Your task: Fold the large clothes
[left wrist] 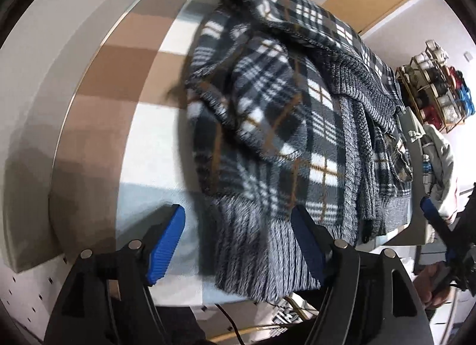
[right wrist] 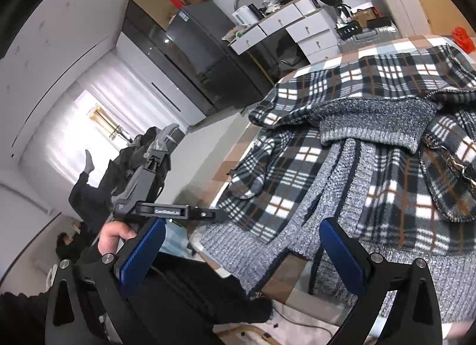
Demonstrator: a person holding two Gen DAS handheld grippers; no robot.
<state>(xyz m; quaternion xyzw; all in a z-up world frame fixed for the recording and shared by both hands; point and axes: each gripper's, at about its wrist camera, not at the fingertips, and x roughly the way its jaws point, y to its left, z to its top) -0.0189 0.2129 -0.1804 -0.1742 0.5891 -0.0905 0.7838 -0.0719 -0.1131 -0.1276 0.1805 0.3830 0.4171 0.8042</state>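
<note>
A plaid fleece jacket (left wrist: 267,113) with a grey ribbed hem (left wrist: 253,249) lies spread on the bed's checked sheet (left wrist: 142,148). In the left wrist view my left gripper (left wrist: 238,241) hangs over the hem. Its jaws stand apart with the hem lying between them, the left pad clear of the cloth. In the right wrist view the same jacket (right wrist: 372,166) fills the right side. My right gripper (right wrist: 242,252) is open above the jacket's grey hem (right wrist: 297,241) at the bed's edge, nothing pressed between its pads. A hand (right wrist: 113,235) holds the left gripper's handle there.
A white wall panel (left wrist: 59,92) borders the bed on the left. A rack of spools (left wrist: 434,92) stands beyond the bed. A dark cabinet (right wrist: 193,47), white drawers (right wrist: 297,23) and a suitcase (right wrist: 369,35) line the far wall. Cables lie on the floor (right wrist: 297,324).
</note>
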